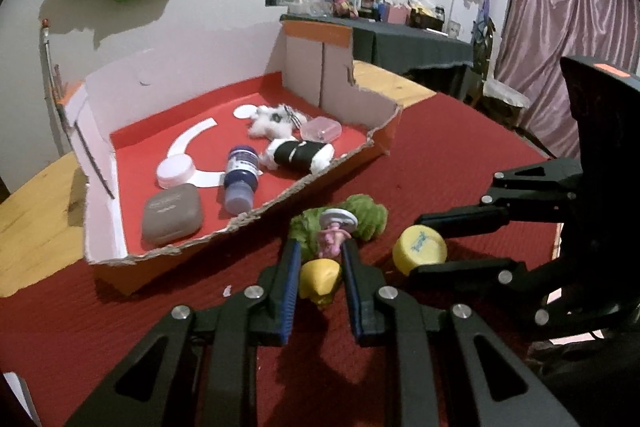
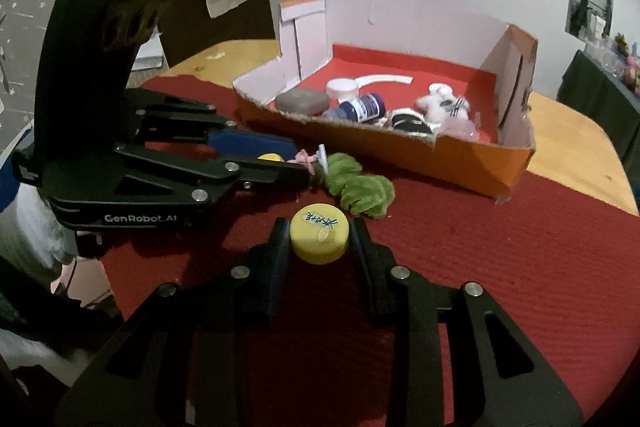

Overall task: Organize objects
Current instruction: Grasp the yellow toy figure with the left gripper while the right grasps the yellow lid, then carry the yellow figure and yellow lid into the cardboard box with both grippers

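**Both grippers loaded, box edge right ahead**

So my left gripper [image 1: 320, 255] has its fingers clamped narrow on a little pink figure with a yellow base [image 1: 326, 263]; the white disc on top of it pokes out past the fingertips. My right gripper [image 2: 319, 237] is pinched on a yellow cap [image 2: 319, 237], fingers pressing both sides of it. The two grippers sit close side by side over the red cloth [image 2: 500, 267], so not much elbow room between them.

A green fuzzy toy [image 2: 360, 187] lies on the cloth just past both sets of fingertips, between me and the cardboard box [image 2: 460, 155]. The near wall of the box is torn low and ragged, the back and side walls stand taller. Inside there's a grey case [image 1: 172, 213], a blue bottle [image 1: 239, 179] on its side, a white lid [image 1: 176, 173] and some soft black-and-white bits. Open red floor shows toward the back left of the box. Right of the box the cloth is bare out to the wooden table edge [image 2: 568, 135].
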`<action>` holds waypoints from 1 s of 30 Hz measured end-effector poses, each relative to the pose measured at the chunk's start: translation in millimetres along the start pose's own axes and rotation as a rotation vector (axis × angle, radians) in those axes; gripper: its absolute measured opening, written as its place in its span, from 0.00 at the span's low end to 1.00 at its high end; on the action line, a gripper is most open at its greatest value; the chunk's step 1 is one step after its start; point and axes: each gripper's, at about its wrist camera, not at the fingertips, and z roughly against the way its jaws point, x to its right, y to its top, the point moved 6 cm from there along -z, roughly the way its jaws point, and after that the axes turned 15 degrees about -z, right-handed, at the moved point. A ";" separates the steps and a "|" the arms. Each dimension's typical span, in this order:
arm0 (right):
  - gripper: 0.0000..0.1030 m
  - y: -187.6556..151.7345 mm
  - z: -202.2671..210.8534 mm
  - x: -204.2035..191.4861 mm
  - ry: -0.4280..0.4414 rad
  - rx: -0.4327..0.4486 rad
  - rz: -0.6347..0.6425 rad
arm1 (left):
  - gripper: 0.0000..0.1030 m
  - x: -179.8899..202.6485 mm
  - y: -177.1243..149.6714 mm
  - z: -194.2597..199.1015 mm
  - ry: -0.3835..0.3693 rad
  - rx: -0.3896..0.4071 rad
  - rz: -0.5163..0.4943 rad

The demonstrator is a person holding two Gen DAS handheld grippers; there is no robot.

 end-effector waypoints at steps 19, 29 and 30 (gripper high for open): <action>0.28 2.6 14.4 -4.2 -0.003 0.019 0.004 | 0.21 -2.6 -2.4 21.8 0.026 0.028 0.044; 0.28 7.7 21.4 -7.9 -0.005 0.035 0.025 | 0.21 -4.6 2.5 29.0 0.044 0.040 0.042; 0.28 9.0 22.9 -8.5 -0.005 0.041 0.028 | 0.21 -4.9 3.5 29.8 0.045 0.043 0.043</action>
